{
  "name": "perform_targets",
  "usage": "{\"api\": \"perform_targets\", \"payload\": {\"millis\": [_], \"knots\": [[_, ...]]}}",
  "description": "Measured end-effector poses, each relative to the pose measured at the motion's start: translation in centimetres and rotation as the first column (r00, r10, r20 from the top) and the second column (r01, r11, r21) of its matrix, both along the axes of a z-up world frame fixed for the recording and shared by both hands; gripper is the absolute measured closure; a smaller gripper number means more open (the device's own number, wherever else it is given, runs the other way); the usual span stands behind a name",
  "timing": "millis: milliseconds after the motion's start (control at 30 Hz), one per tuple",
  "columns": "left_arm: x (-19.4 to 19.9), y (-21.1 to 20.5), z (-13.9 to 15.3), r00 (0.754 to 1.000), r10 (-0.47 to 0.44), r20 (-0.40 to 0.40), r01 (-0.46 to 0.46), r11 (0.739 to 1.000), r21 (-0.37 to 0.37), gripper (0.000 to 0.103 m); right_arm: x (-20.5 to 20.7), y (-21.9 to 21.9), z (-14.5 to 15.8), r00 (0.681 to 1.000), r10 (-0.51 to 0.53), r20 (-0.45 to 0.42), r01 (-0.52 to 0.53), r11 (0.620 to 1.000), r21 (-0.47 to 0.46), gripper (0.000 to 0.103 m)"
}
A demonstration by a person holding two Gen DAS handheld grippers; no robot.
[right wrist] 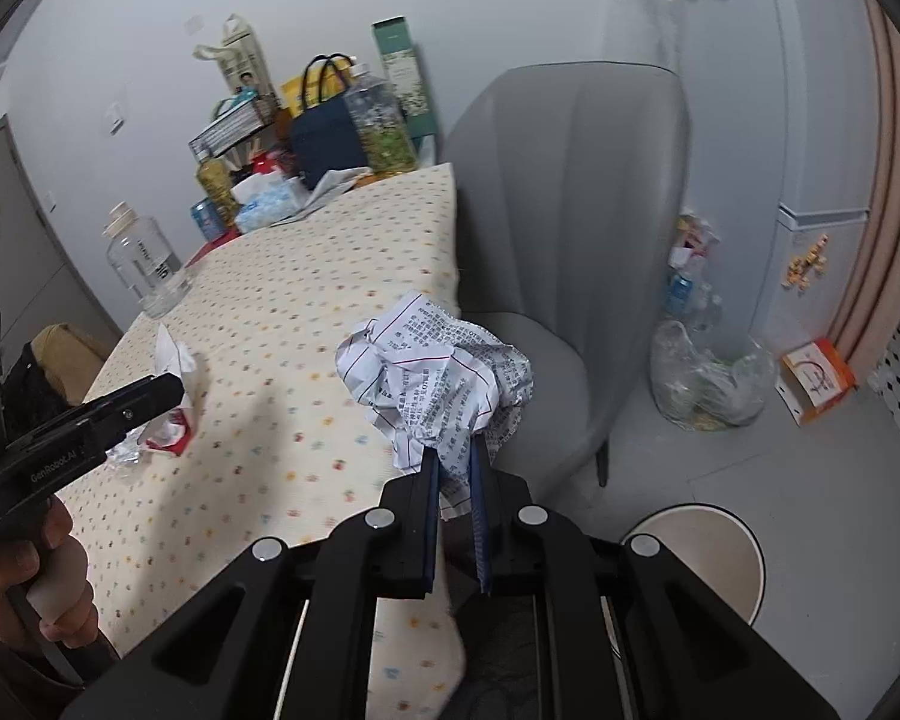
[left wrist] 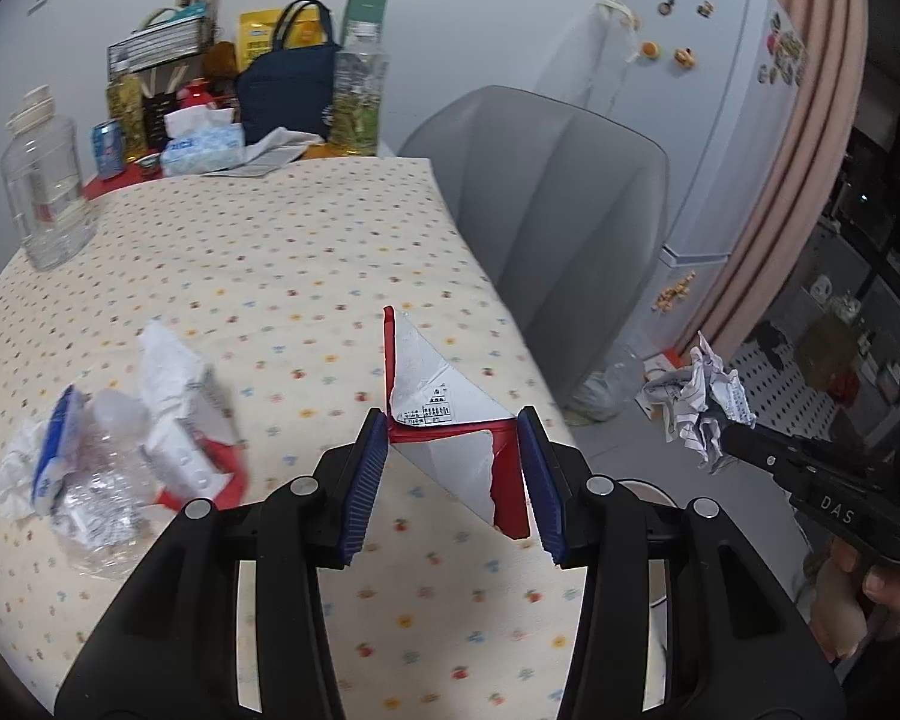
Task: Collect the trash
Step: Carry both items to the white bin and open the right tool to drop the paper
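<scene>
My left gripper is shut on a torn red and white carton piece and holds it above the dotted tablecloth near the table's right edge. My right gripper is shut on a crumpled printed paper ball, held off the table's right edge; the ball also shows in the left wrist view. More trash lies on the table's left: a crushed clear bottle with blue label, white wrappers and a red scrap. A round white bin stands on the floor below.
A grey chair stands at the table's right side. A clear jar, tissue box, navy bag and bottles crowd the table's far end. A full plastic bag and orange box lie by the fridge.
</scene>
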State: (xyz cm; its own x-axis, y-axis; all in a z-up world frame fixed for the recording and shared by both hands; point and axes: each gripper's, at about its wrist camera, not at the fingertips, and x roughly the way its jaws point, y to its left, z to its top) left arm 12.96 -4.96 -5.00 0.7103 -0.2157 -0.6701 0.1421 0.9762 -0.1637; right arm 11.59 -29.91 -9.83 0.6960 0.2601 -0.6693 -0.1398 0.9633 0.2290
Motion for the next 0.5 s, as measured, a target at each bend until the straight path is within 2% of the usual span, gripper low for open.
{"api": "perform_targets", "payload": {"millis": [500], "knots": [[3.1,-8.5,-1.6,0.989,-0.139,-0.057,0.14,0.99,0.003,0.058,-1.1,-9.9,-5.2,0.976,-0.195,-0.098,0.196,0.981,0.006,0.092]]}}
